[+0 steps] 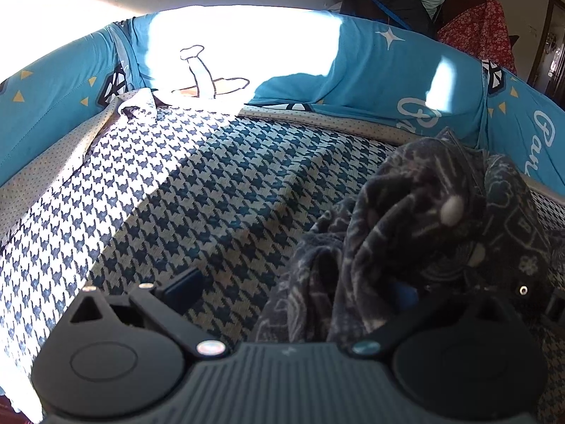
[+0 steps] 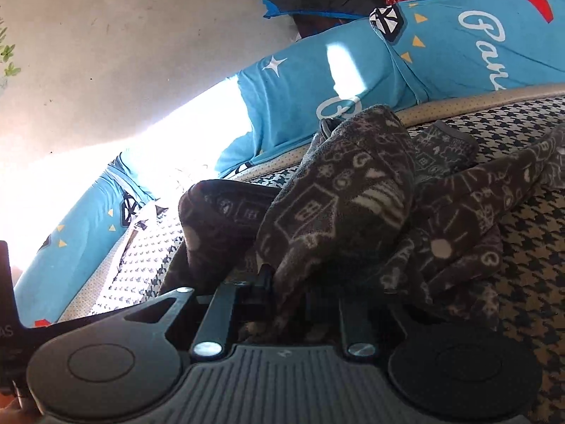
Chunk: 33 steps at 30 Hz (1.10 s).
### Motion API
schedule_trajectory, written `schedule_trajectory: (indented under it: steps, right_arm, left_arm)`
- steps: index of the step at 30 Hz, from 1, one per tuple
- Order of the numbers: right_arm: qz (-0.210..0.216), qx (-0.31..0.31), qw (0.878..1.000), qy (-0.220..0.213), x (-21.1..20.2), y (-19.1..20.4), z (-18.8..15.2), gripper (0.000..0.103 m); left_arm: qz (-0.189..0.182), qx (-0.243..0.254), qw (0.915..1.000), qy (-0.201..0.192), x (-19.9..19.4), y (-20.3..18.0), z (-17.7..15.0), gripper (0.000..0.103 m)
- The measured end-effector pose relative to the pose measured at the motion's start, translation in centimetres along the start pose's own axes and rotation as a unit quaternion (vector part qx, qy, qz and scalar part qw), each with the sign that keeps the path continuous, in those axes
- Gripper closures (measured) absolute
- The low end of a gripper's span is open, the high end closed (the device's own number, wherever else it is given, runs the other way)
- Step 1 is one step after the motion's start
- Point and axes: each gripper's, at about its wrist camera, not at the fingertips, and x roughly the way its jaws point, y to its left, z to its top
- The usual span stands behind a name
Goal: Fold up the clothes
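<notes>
On the houndstooth bed cover (image 1: pixel 169 190), the dark patterned fleece garment (image 2: pixel 353 205) lies bunched near the blue bolster (image 1: pixel 370 70) edging it. The right hand-held gripper (image 2: pixel 300 282) pinches its fabric; the left hand-held gripper (image 1: pixel 293 289) gapes wide with fleece over its right finger, bare cover to its left.

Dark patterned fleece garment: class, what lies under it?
The dark patterned fleece garment lies bunched on the houndstooth cover. The cover shows all around it; what is directly beneath its folds is hidden.

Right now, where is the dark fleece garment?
The fleece garment lies bunched on the houndstooth cover, before the blue pillows, at the right gripper.
</notes>
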Motion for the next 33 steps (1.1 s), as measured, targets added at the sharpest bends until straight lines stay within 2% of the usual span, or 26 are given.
schedule_trajectory:
  steps: [3, 9, 13, 19, 28, 33]
  right_arm:
    - [-0.009, -0.023, 0.999, -0.021, -1.4, 0.0, 0.3, 0.091]
    - [-0.028, -0.044, 0.997, -0.052, -4.4, -0.8, 1.1, 0.092]
    - [-0.060, -0.065, 0.994, -0.069, -6.0, -1.3, 1.3, 0.092]
    - [-0.105, -0.046, 0.990, -0.083, -8.0, -3.7, 2.0, 0.092]
    - [-0.184, 0.001, 0.980, -0.081, -10.2, -7.5, 2.4, 0.093]
    - [-0.179, 0.044, 0.981, -0.066, -11.1, -9.7, 2.5, 0.093]
  left_arm:
    - [-0.010, -0.015, 0.9998, -0.001, -0.4, 0.5, 0.1, 0.000]
    - [-0.066, -0.014, 0.9977, -0.008, -1.5, -0.3, 0.0, 0.000]
    - [-0.124, 0.005, 0.9920, -0.022, -2.9, -1.6, -0.2, 0.000]
    - [-0.174, 0.019, 0.9839, -0.038, -4.2, -3.1, -0.5, 0.000]
    - [-0.193, 0.007, 0.9805, -0.035, -4.3, -3.4, -0.4, 0.000]
    - [-0.182, -0.002, 0.9831, -0.024, -3.4, -3.3, -0.3, 0.000]
